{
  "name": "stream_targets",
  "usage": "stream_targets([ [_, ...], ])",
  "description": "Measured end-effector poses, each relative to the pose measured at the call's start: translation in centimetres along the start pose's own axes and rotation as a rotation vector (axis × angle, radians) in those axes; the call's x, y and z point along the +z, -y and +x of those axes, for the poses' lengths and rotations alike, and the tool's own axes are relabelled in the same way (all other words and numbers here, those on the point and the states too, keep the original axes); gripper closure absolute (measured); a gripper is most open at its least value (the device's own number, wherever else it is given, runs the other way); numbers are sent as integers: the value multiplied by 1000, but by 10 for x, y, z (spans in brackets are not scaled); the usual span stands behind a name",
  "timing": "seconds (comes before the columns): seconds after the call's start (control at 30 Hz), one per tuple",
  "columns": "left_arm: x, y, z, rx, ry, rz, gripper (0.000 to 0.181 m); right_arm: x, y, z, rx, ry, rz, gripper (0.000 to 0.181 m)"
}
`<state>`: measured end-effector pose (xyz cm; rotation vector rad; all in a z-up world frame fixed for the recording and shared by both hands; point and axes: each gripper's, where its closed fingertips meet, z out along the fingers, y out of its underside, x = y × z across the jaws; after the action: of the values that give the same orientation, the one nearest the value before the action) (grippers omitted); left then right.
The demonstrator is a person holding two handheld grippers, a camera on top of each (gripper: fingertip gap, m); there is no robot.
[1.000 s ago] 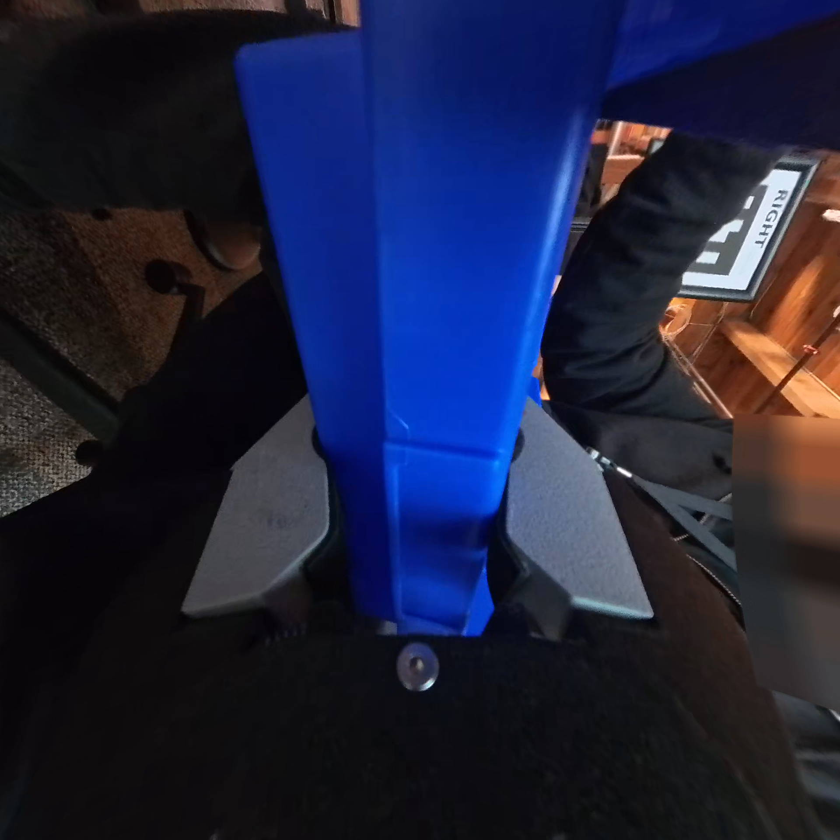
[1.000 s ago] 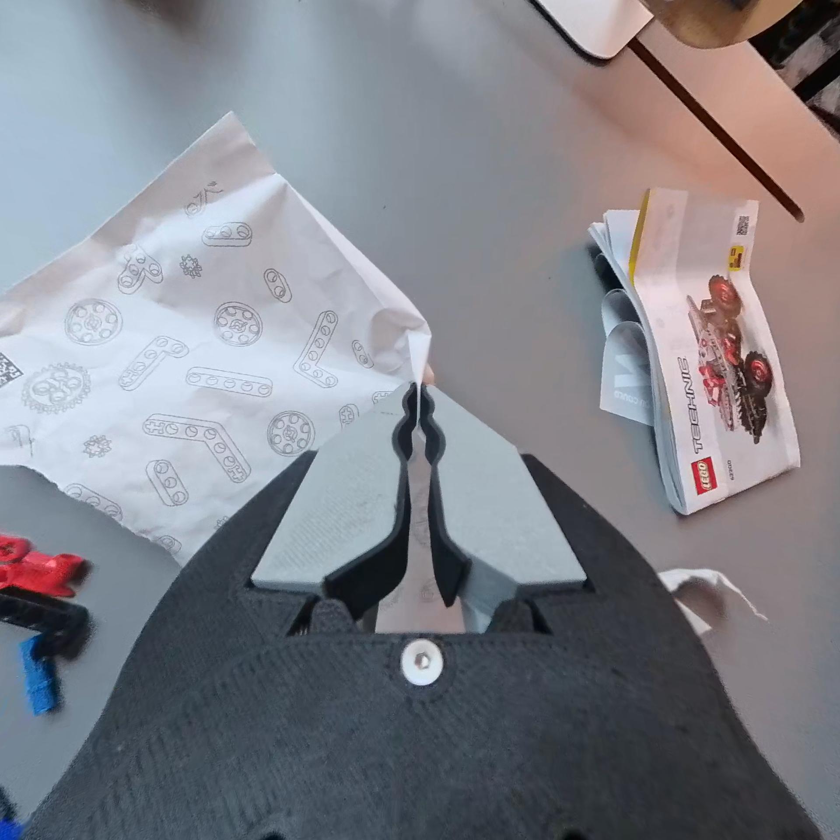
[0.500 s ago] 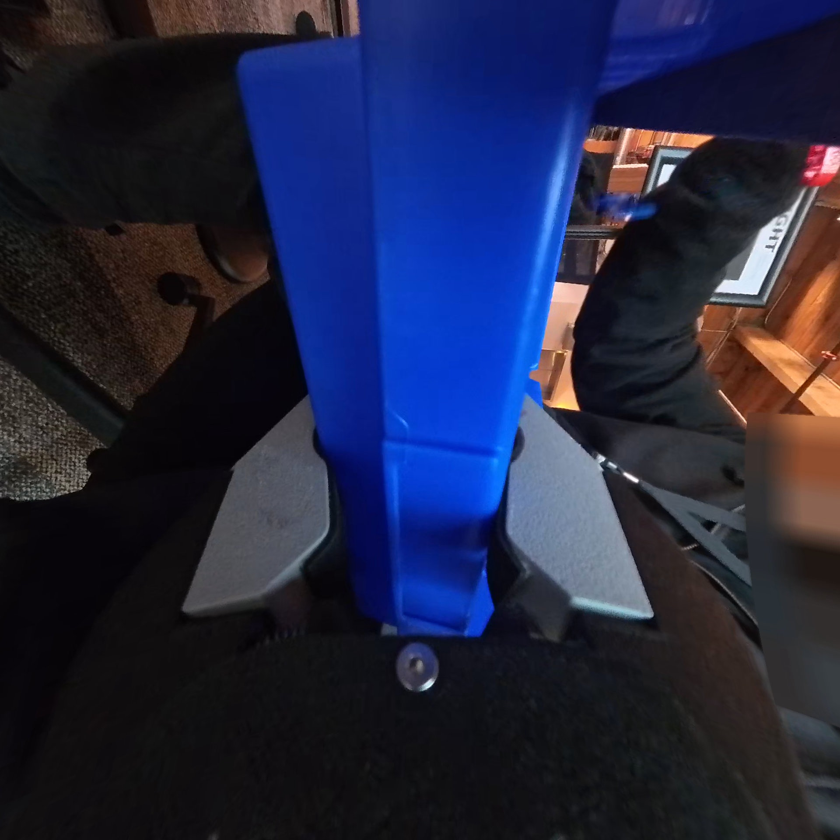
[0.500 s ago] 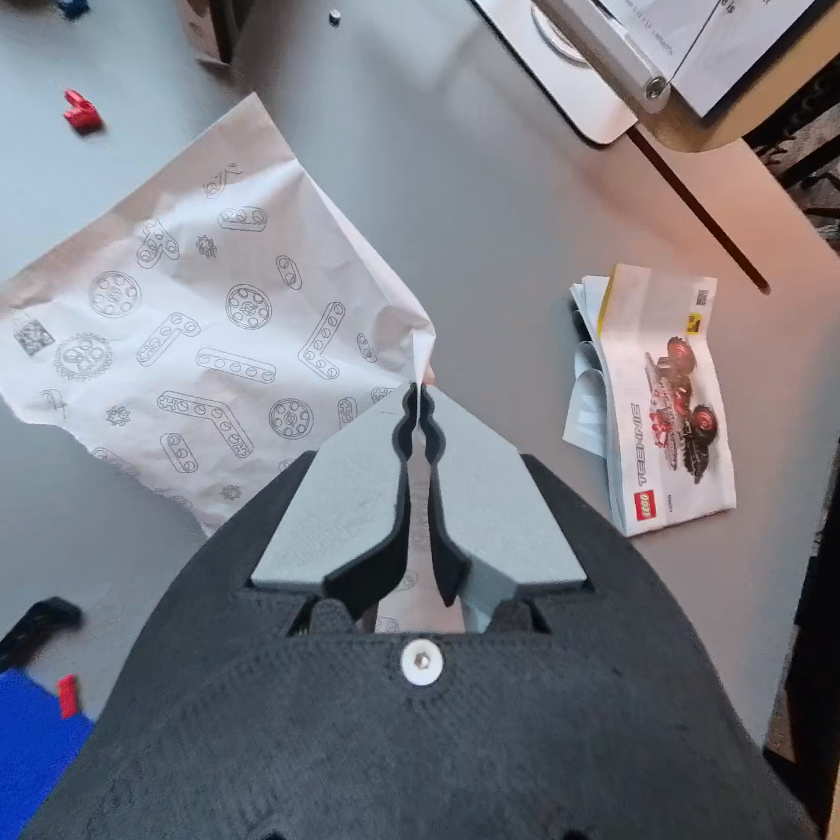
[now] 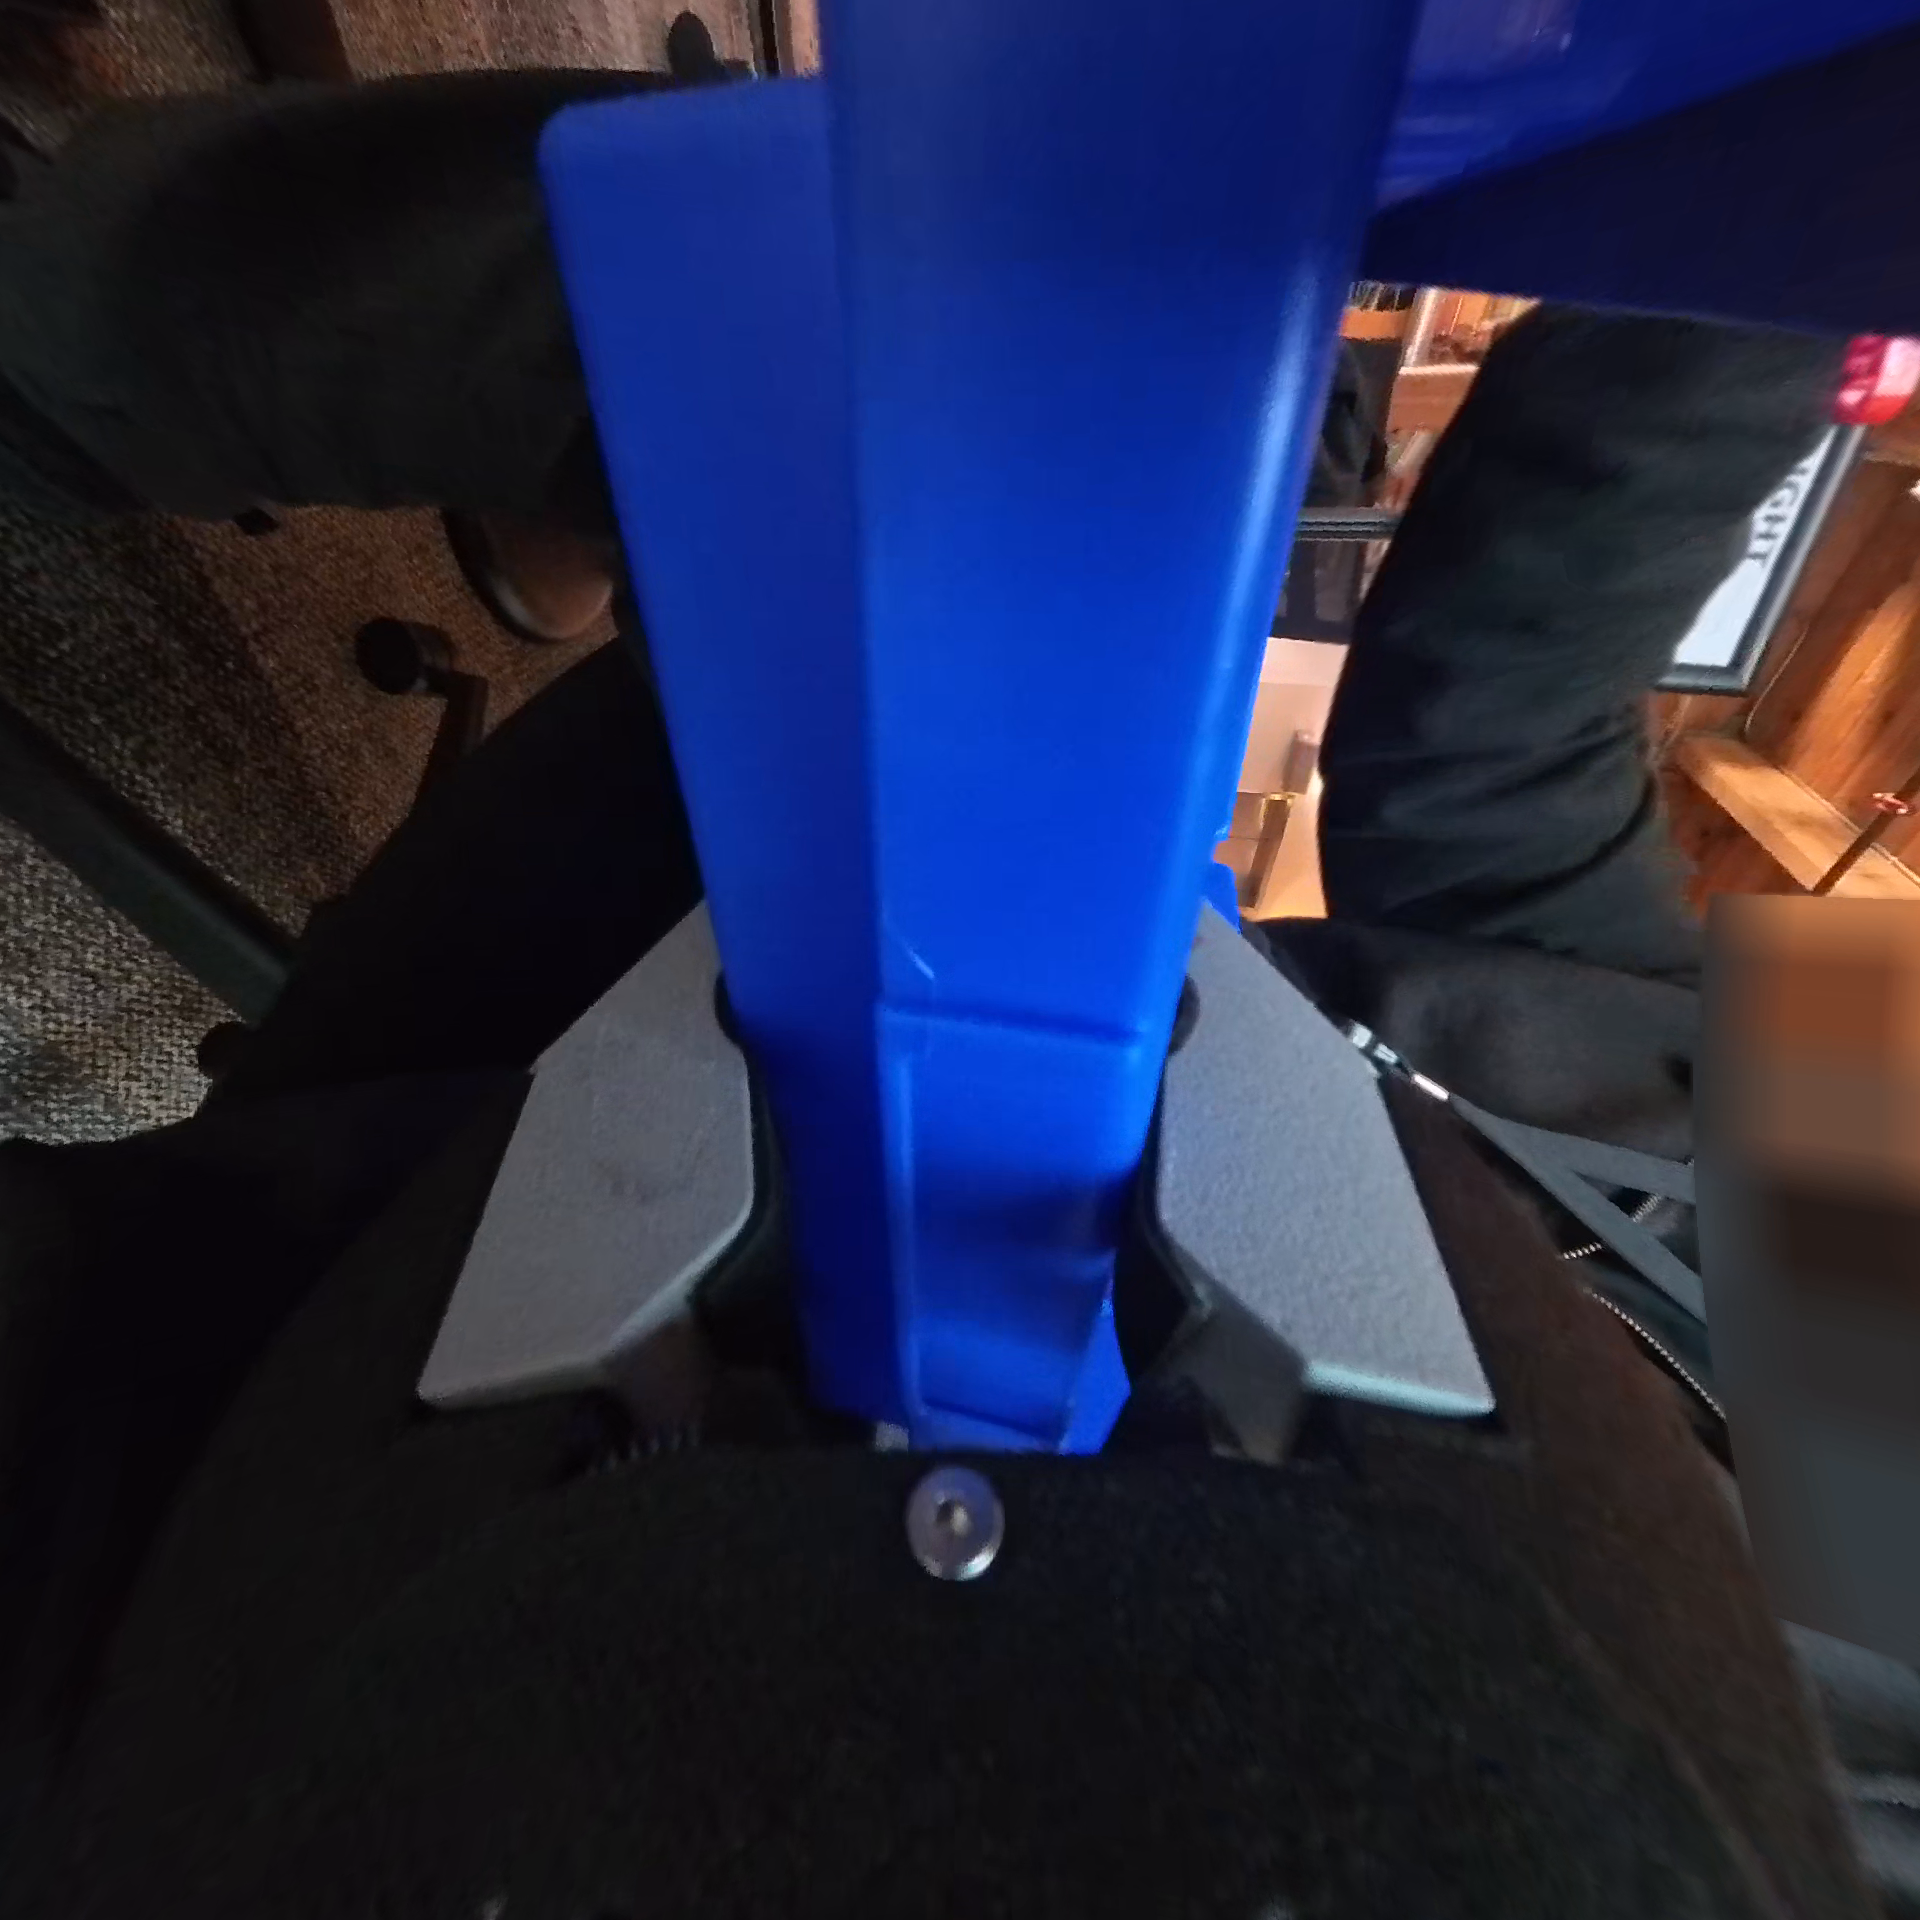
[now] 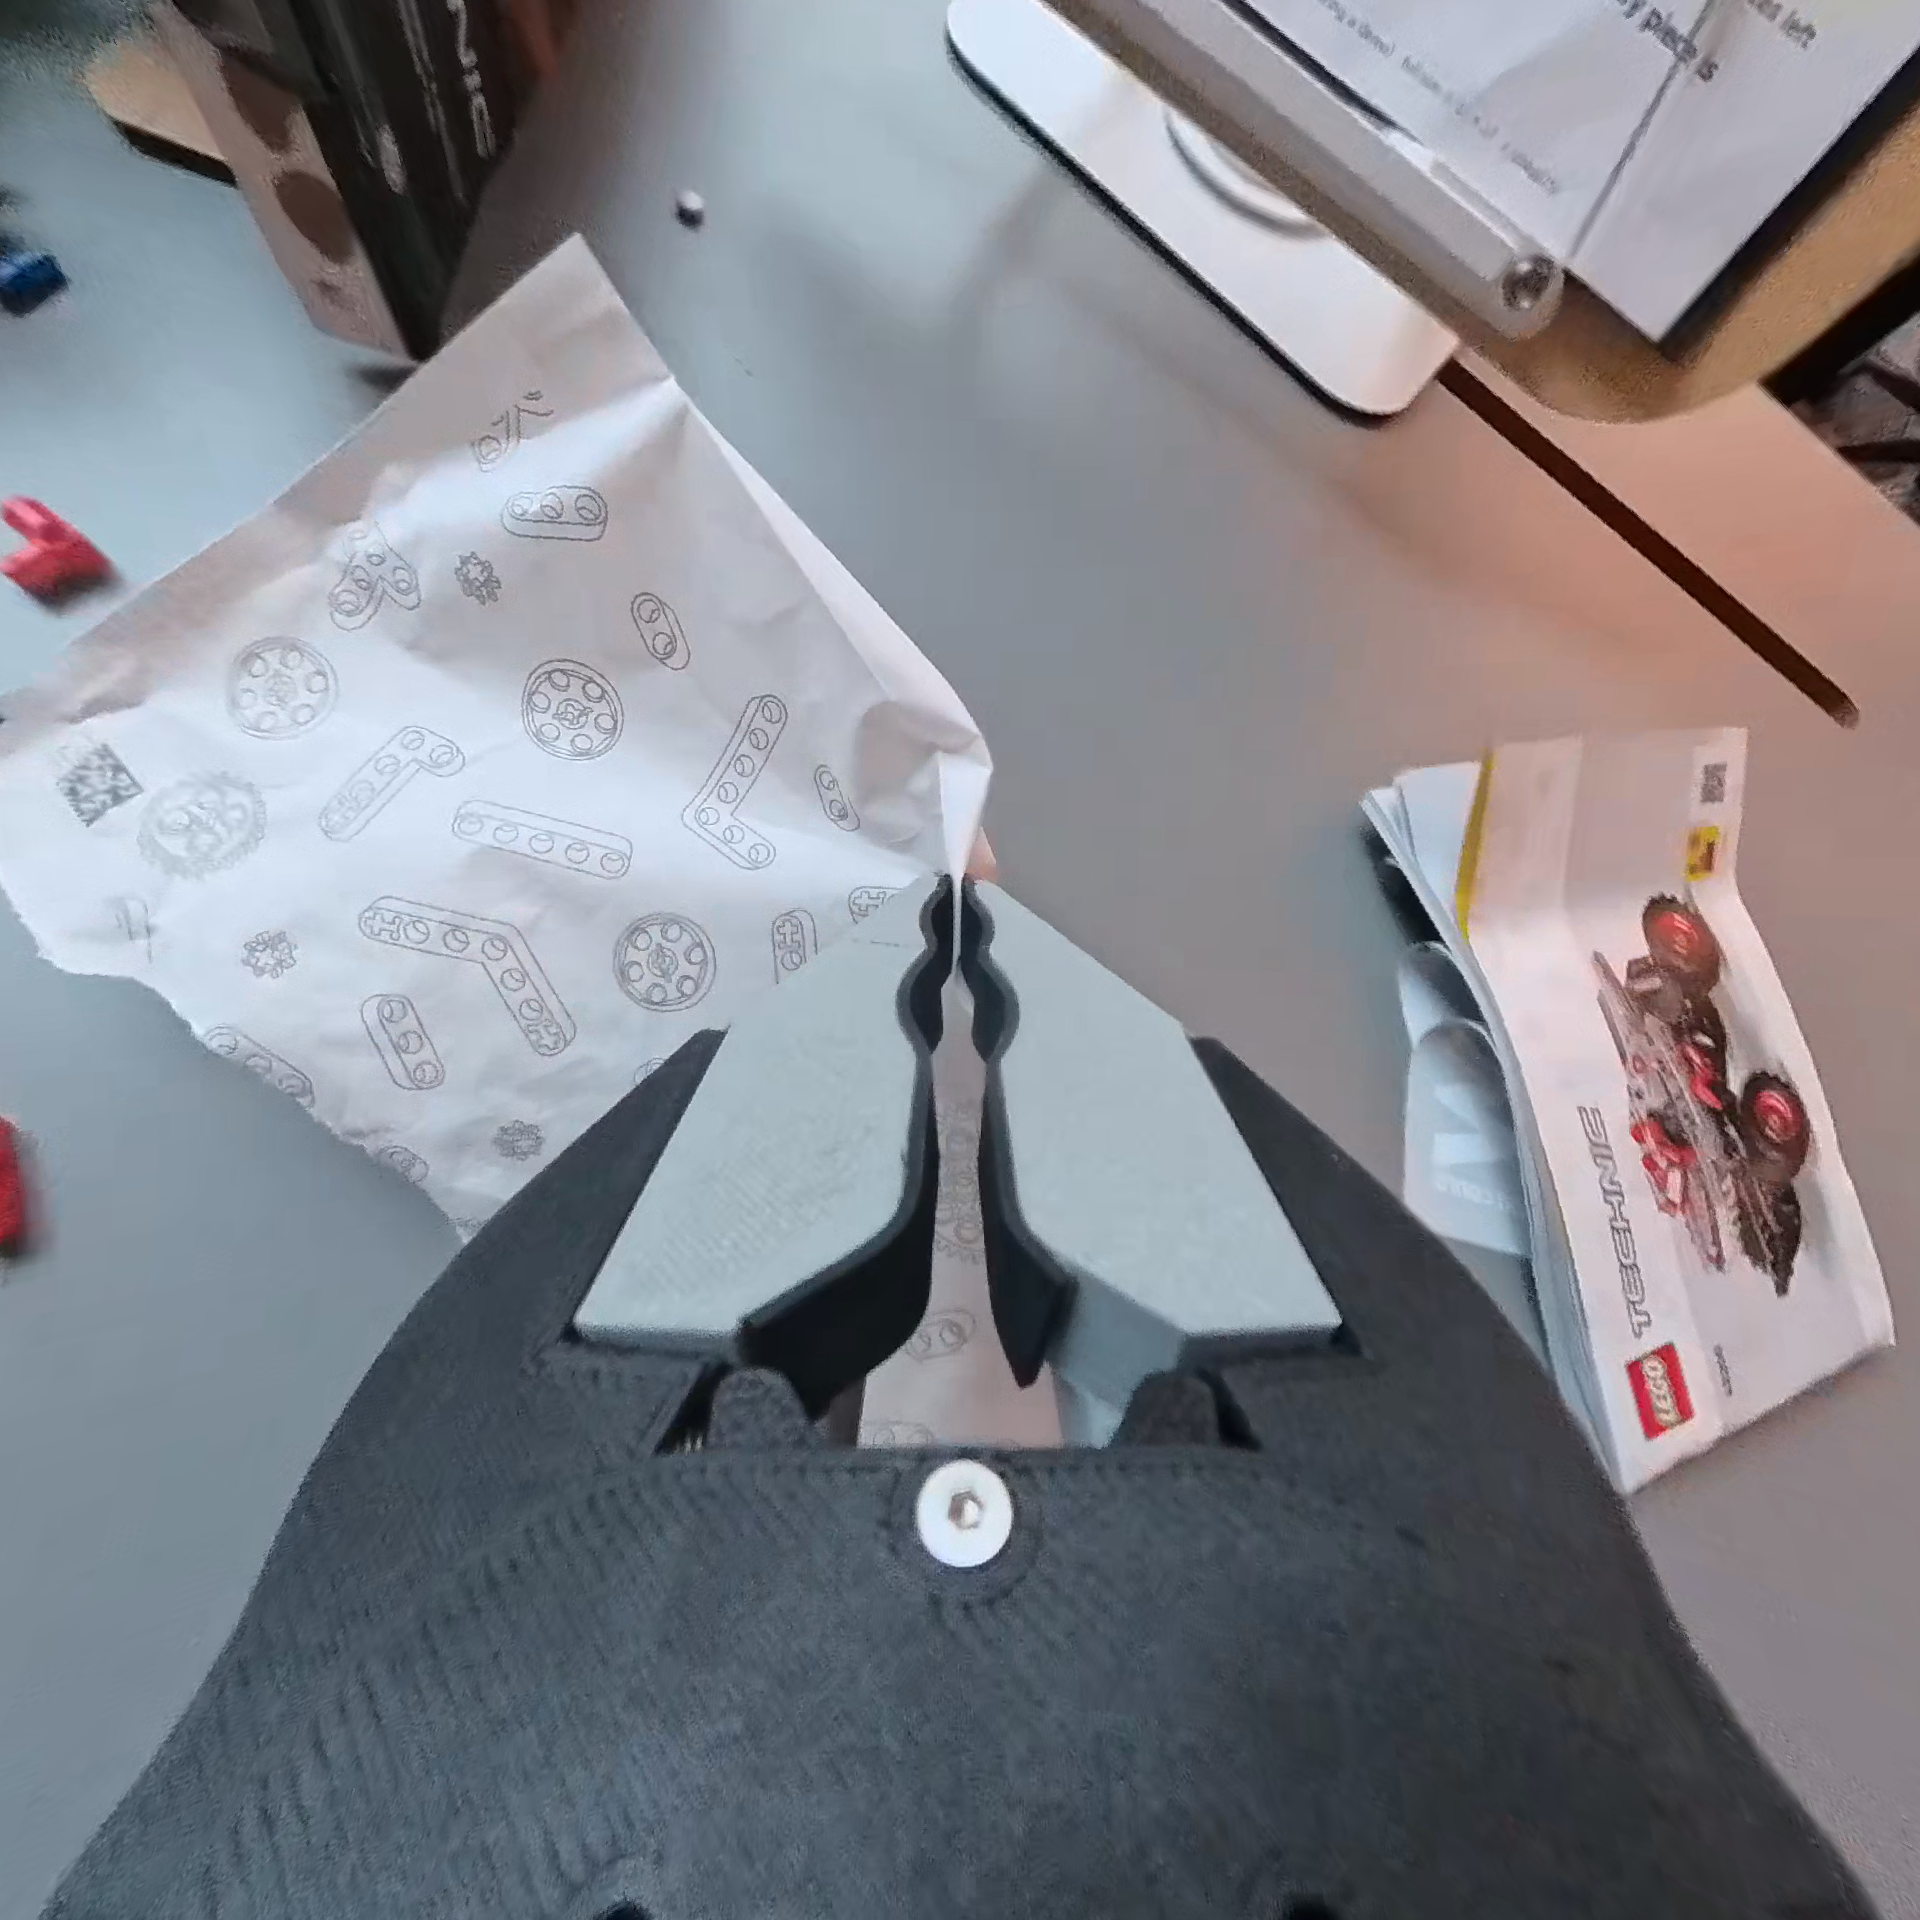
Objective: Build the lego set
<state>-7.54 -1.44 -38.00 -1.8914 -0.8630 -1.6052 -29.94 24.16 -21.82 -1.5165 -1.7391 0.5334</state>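
Your right gripper (image 6: 954,904) has its fingers pressed together on a corner of the white paper bag (image 6: 499,790), the paper pinched right at the tips and a strip of it showing down the narrow gap between the grey finger plates. From that pinch the bag spreads out toward 10 o'clock, crumpled, printed with grey outlines of beams and gears, its far edges toward the grey table (image 6: 1143,540). At 3 o'clock from the tips the instruction booklet (image 6: 1662,1091) lies on the table, well apart from the bag, its pages fanned a little at the near side. Loose red pieces (image 6: 47,545) sit at 9 and 10 o'clock near the left edge, and a blue piece (image 6: 31,275) lies farther out at 10 o'clock. Beyond the bag at 11 o'clock stands a dark box (image 6: 384,156), and at 1 o'clock a white stand base (image 6: 1226,239) with a sheet of paper (image 6: 1621,125) held above it. Your left gripper (image 5: 956,997) is clamped on a large blue plastic part (image 5: 987,623) that fills the gap between its fingers and runs up toward 12 o'clock out of view; beyond it you see carpet (image 5: 208,644) at 9 o'clock and a person's dark sleeve (image 5: 1538,623) at 2 o'clock.
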Motion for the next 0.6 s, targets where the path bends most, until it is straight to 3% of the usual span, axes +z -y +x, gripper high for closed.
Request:
stream_targets([
  [0.2, -5, 0, -2, -6, -5, 13, 107, 9, 21, -57, -154, 39, 1, 181],
  [0.6, -8, -4, -2, 18, -1, 23, 107, -40, -29, -103, -303, 134, -21, 181],
])
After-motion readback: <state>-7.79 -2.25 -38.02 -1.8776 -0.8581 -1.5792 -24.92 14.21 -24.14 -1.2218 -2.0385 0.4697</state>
